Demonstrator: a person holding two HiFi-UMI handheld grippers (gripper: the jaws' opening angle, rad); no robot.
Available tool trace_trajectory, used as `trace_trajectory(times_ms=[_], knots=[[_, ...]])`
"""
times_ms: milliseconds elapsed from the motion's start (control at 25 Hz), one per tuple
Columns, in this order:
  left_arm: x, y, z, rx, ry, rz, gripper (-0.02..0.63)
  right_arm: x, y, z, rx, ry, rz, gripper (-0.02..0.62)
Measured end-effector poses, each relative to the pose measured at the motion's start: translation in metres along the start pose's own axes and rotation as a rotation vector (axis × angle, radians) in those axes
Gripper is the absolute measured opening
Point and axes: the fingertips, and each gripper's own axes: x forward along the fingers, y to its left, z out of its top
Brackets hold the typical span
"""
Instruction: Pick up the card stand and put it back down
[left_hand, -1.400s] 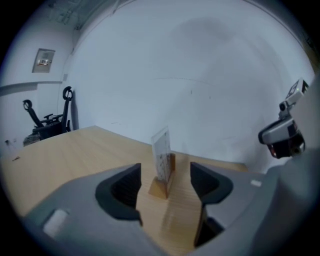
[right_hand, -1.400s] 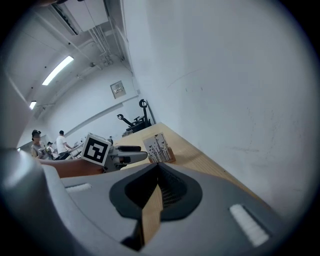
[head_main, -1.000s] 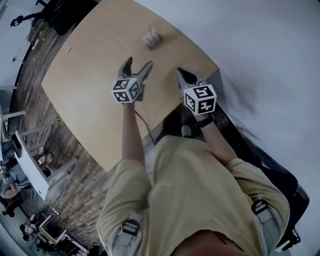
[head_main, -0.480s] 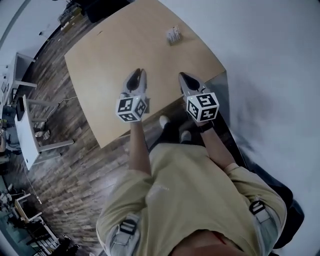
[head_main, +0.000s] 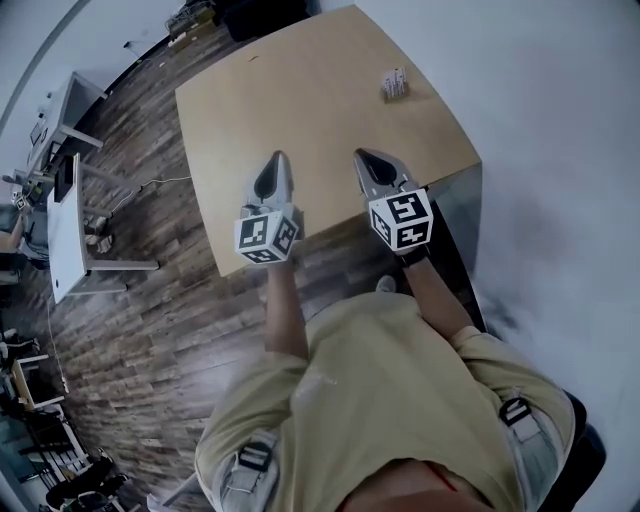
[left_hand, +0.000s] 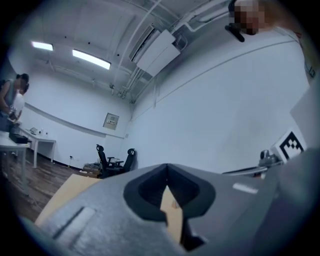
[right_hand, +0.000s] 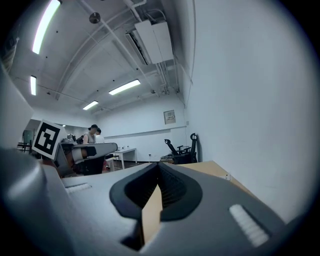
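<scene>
Near the far right edge of the tabletop (head_main: 300, 100) stands the card stand (head_main: 394, 84), well apart from both grippers. We see the left gripper (head_main: 278, 160) and right gripper (head_main: 361, 157) with jaws pressed together on nothing. We judge one should reach forward, spread its jaws and straddle the stand squarely. Its print is too small to read; the cubes (head_main: 266, 235) bear only square markers.

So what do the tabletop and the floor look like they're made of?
Tabletop: probably light wood or laminate, smooth and matte, judging by its even pale tan face. Floor: dark wood planks or wood-look vinyl; staggered board seams show.
</scene>
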Motion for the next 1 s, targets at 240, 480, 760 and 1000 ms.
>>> trace_trajectory(times_ms=[240, 480, 760, 1000], knots=[[-0.073, 0.034, 0.016, 0.038, 0.004, 0.084, 0.003, 0.014, 0.077, 0.01, -0.049, -0.007, 0.054, 0.005], [-0.144, 0.077, 0.01, 0.002, 0.038, 0.174, 0.002, 0.028, 0.158, 0.002, -0.094, 0.01, 0.087, 0.005], [-0.203, 0.119, -0.002, 0.022, 0.07, 0.231, 0.002, 0.036, 0.224, -0.012, -0.114, 0.03, 0.076, 0.005], [-0.245, 0.14, -0.015, -0.011, 0.095, 0.221, 0.002, 0.038, 0.267, -0.025, -0.137, 0.047, 0.043, 0.005]])
